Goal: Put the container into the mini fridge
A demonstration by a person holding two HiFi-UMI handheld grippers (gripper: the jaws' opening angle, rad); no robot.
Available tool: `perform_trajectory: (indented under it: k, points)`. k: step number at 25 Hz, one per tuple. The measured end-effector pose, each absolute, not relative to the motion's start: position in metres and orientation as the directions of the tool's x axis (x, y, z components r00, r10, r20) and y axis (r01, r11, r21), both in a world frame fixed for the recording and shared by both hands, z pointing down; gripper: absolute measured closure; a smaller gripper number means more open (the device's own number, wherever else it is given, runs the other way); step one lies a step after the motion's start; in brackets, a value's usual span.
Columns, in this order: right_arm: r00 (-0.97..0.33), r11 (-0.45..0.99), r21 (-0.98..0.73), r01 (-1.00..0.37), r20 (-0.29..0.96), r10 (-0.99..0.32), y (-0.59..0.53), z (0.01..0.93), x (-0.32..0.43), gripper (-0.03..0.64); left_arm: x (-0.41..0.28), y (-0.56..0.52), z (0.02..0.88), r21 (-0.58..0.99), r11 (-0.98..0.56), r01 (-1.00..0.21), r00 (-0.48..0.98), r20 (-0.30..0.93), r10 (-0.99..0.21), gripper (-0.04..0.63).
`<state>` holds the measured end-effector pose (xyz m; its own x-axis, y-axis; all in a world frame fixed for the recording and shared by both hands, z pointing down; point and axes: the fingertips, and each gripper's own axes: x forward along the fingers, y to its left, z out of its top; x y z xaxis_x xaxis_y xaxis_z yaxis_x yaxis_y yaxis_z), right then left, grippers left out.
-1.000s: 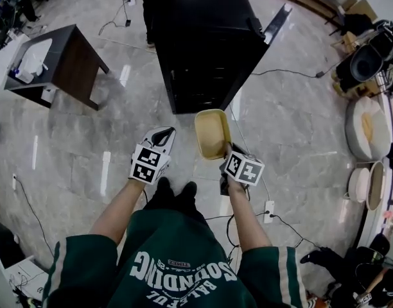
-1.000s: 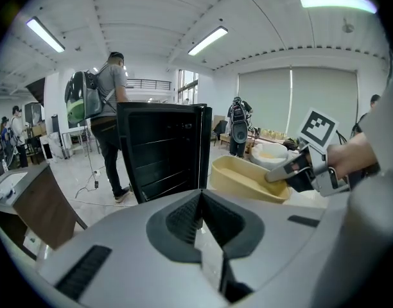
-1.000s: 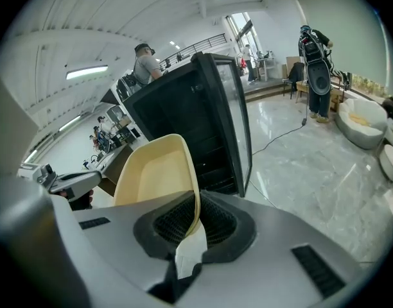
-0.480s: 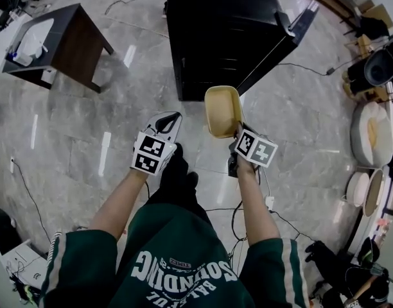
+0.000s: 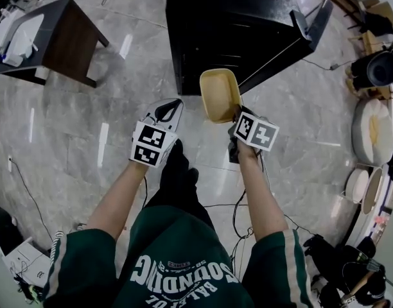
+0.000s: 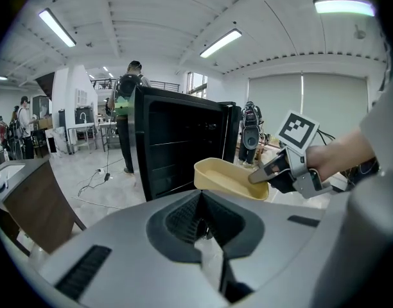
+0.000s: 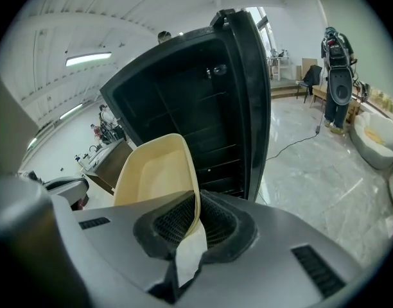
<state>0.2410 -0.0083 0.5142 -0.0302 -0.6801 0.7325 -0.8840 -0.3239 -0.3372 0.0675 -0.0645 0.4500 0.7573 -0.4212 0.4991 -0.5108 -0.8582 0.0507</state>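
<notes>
The right gripper (image 5: 235,115) is clamped on the near rim of a pale yellow plastic container (image 5: 219,95), and the right gripper view shows the thin wall of the container (image 7: 157,175) pinched between the two jaws, with the open tub rising up and away from them. The container is empty and held in the air, tilted, just in front of the black mini fridge (image 5: 228,24); it is not inside. The fridge door (image 5: 314,23) stands open to the person's right, and the dark interior (image 7: 183,101) with its shelf lines faces the container. The left gripper (image 5: 171,106) hangs beside the right one, lower and to the left, apart from the container; in the left gripper view its jaws (image 6: 206,236) meet with nothing between them, and beyond them the container (image 6: 228,175) shows in the grasp of the right gripper (image 6: 264,175), in front of the fridge (image 6: 177,140). A dark wooden table (image 5: 71,40) stands well to the left of the fridge on the grey marble floor (image 5: 87,120), with a white object on its top. Cables (image 5: 248,204) run over the floor near the person's feet. In the background of the left gripper view another person (image 6: 127,108) stands with their back turned.
</notes>
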Motion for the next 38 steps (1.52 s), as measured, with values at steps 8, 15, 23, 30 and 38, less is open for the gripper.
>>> perform_trajectory:
  k: [8, 15, 23, 30, 38]
  points:
    - [-0.033, -0.331, -0.337, -0.881, 0.743, -0.668, -0.049, 0.539, 0.251, 0.572, 0.07, -0.093, 0.465, 0.094, -0.842, -0.532, 0.765, 0.479, -0.43, 0.581]
    - [-0.023, -0.301, -0.309, -0.902, 0.732, -0.681, -0.074, 0.554, 0.258, 0.571, 0.075, -0.099, 0.483, 0.062, -0.854, -0.516, 0.768, 0.475, -0.43, 0.581]
    - [-0.028, -0.265, -0.277, -0.924, 0.737, -0.675, -0.103, 0.578, 0.258, 0.571, 0.082, -0.121, 0.504, 0.044, -0.855, -0.518, 0.771, 0.456, -0.444, 0.581]
    - [-0.031, -0.293, -0.292, -0.91, 0.755, -0.655, -0.119, 0.6, 0.266, 0.571, 0.082, -0.135, 0.523, 0.075, -0.85, -0.521, 0.775, 0.459, -0.435, 0.581]
    - [-0.014, -0.298, -0.266, -0.917, 0.767, -0.642, -0.143, 0.613, 0.278, 0.571, 0.081, -0.149, 0.532, 0.077, -0.846, -0.528, 0.772, 0.458, -0.44, 0.581]
